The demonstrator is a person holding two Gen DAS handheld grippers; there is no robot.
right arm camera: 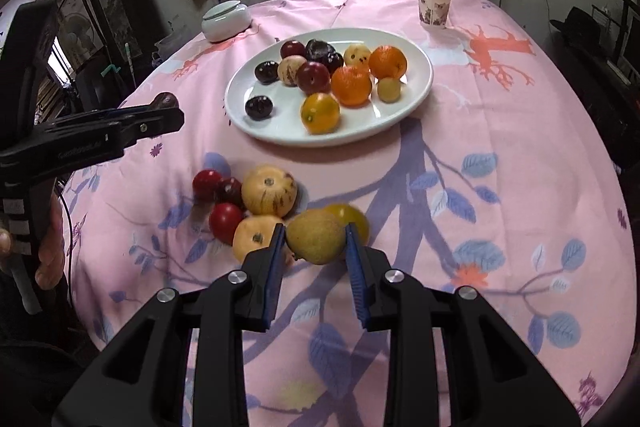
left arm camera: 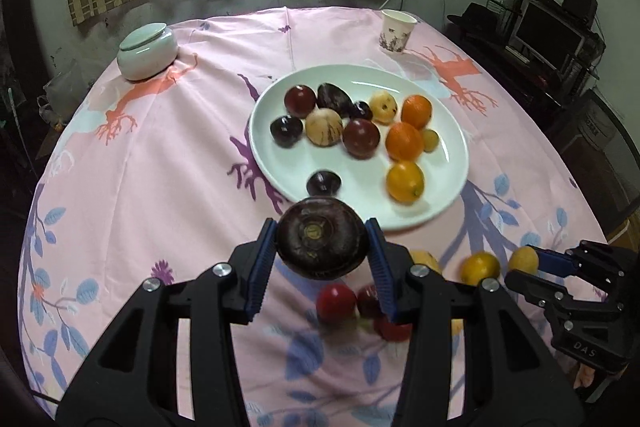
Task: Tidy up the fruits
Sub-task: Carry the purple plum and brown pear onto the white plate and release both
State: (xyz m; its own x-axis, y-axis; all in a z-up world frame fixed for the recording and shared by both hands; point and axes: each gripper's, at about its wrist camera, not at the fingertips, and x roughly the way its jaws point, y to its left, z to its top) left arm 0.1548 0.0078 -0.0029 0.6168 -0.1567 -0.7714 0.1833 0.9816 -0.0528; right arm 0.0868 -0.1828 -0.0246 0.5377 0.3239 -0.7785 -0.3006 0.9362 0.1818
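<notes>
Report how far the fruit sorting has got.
Done: about eleven fruits already sit on the white plate, oranges and dark plums among them. In hand: the left gripper is shut on a dark purple fruit, and the right gripper is shut on a yellow-green fruit, both short of the plate. Left: a cluster of loose fruit, red and pale yellow, lies on the pink tablecloth.

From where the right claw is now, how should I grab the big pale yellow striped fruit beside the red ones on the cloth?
Take the pale yellow striped fruit from above, pads across its widest middle. It sits stem-up, with red fruit crowding its left side.
</notes>
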